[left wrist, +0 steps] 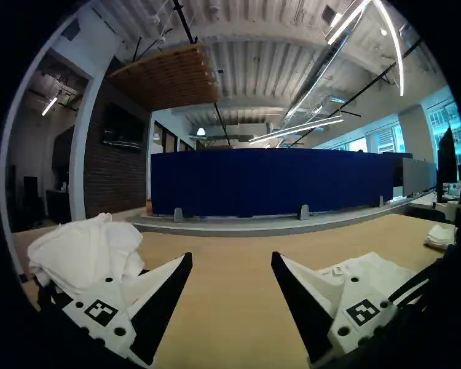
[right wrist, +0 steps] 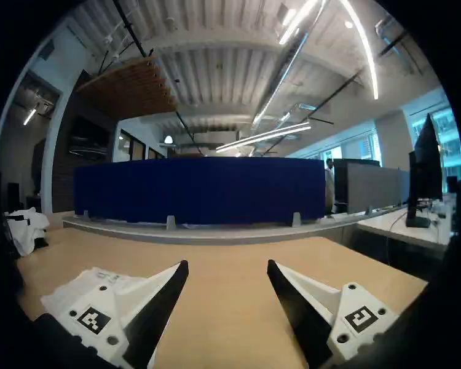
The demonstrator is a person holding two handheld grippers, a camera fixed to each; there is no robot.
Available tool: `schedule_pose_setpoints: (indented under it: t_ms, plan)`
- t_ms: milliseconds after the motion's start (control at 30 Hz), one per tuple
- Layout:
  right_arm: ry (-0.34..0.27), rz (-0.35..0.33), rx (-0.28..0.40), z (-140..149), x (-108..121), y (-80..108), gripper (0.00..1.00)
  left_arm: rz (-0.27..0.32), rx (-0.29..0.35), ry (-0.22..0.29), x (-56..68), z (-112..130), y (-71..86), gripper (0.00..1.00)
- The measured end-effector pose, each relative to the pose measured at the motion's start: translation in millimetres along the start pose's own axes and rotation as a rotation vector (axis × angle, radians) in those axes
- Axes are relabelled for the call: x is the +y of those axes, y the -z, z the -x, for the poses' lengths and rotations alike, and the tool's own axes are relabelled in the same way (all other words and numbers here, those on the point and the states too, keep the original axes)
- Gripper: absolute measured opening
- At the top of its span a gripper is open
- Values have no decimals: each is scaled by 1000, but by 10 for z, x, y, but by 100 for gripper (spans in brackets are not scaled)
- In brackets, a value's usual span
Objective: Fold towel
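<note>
Table (left wrist: 230, 307): light wooden top, running under both grippers.
Partition (left wrist: 267, 181): blue panel standing along the table's far edge.
Towel (left wrist: 86, 249): white crumpled heap near the table's left edge.
Left gripper (left wrist: 232, 261): fingers apart over bare wood, beside the towel.
Right gripper (right wrist: 227, 267): fingers apart over bare wood.
</note>
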State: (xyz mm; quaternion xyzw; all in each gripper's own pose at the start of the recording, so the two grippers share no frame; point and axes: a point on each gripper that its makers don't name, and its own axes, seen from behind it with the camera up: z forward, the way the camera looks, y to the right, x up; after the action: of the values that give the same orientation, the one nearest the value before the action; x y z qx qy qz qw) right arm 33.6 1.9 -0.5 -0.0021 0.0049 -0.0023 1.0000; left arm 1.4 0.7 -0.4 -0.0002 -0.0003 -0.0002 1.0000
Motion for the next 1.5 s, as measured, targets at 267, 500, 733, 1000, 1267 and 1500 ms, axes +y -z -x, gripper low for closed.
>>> schedule_pose_setpoints:
  t_ms: [267, 500, 733, 1000, 1267, 1500]
  plan:
    - [36, -1, -20, -711, -15, 16, 100, 14, -2, 9, 100, -543, 62, 95]
    - [30, 1, -21, -1353, -49, 60, 100, 22, -12, -4, 162, -1141, 127, 95]
    - [15, -10, -29, -1718, -59, 78, 100, 42, -49, -19, 246, -1407, 209, 95]
    - [32, -105, -107, -1702, -183, 71, 100, 133, -118, -50, 455, -1437, 227, 95]
    - [108, -272, -221, -1539, -444, 192, 100, 264, -222, -87, 706, -1314, 282, 95]
    - [183, -401, -335, -1332, -700, 358, 100, 386, -310, -98, 949, -1154, 395, 95]
